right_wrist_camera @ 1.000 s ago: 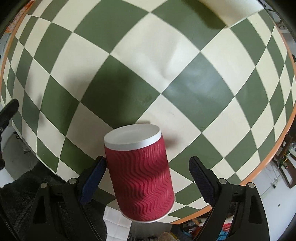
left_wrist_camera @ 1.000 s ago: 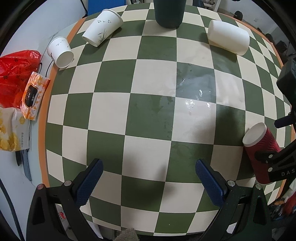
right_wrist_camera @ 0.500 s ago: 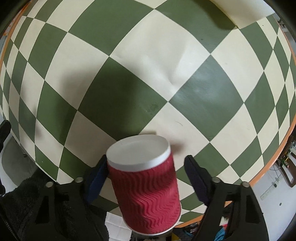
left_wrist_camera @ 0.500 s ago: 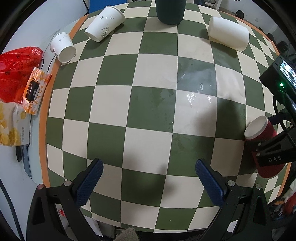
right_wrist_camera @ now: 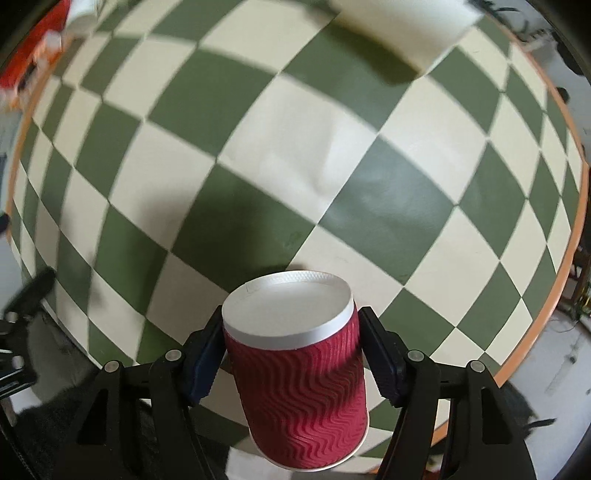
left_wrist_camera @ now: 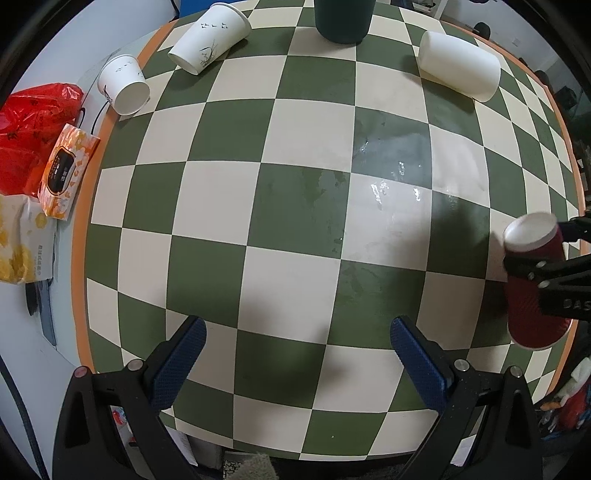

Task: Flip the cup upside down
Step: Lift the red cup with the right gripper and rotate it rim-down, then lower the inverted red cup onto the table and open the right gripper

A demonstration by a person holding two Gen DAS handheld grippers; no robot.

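Note:
A red ribbed paper cup point(right_wrist_camera: 299, 373) with a white flat end facing the camera sits between my right gripper's point(right_wrist_camera: 290, 341) blue pads, which press both its sides. The cup's wide rim points toward the camera's bottom. In the left wrist view the same cup point(left_wrist_camera: 532, 280) is at the table's right edge, held by the right gripper's black fingers point(left_wrist_camera: 554, 273). My left gripper point(left_wrist_camera: 295, 354) is open and empty above the near part of the green-and-cream checkered table point(left_wrist_camera: 295, 206).
A white cup point(left_wrist_camera: 458, 66) lies on its side at the far right, two more white cups point(left_wrist_camera: 210, 40) point(left_wrist_camera: 123, 88) at the far left. A dark green cup point(left_wrist_camera: 343, 18) stands at the far edge. Red bag point(left_wrist_camera: 26, 129) and wipes packets point(left_wrist_camera: 68, 170) lie left.
My right gripper has closed on the red cup and lifted it, tilting the view up across the table. The left gripper stays open and has drawn back slightly.

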